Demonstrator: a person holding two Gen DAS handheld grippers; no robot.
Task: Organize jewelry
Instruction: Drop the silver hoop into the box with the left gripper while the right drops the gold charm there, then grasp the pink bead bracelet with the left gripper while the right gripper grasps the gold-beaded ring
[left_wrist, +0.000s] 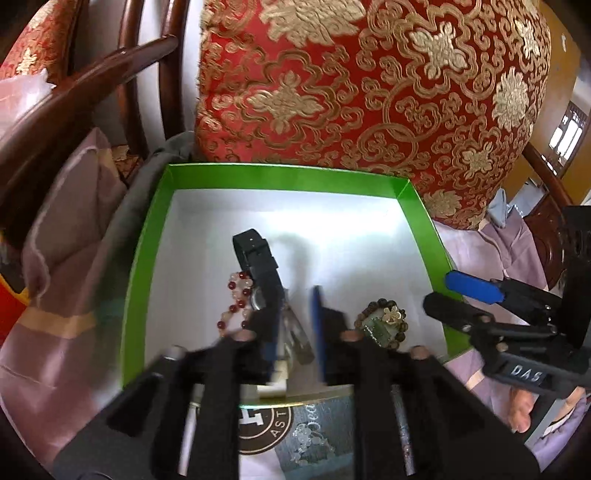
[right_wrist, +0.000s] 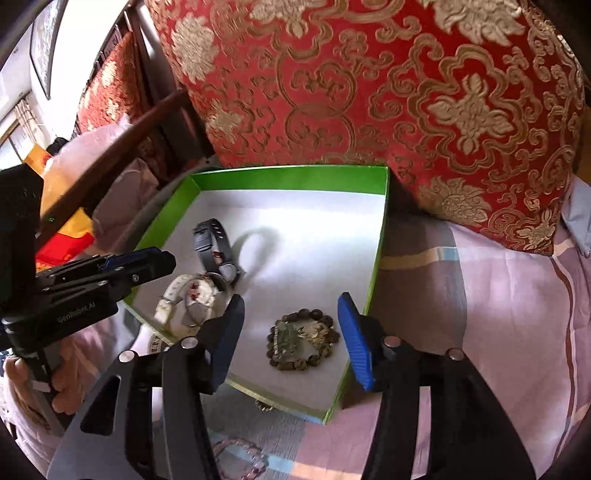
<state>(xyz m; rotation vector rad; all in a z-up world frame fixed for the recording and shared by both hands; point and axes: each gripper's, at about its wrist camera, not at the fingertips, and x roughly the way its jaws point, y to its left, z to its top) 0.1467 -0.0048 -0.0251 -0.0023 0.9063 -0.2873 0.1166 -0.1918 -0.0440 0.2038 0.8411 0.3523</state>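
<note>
The right tool, spread wide, straddles the bead bracelet (left tool part-open, holding nothing).

Red/gold brocade cushion on lilac striped sheet, dark wood chair frame beside.

Both tools are matte black plastic with blue ribbed finger pads and silver screws. The left hand-held gripper carries pale "GenRobot.AI" lettering, with bare fingers wrapping its grip; the right hand-held gripper shows white "DAS" lettering.
</note>
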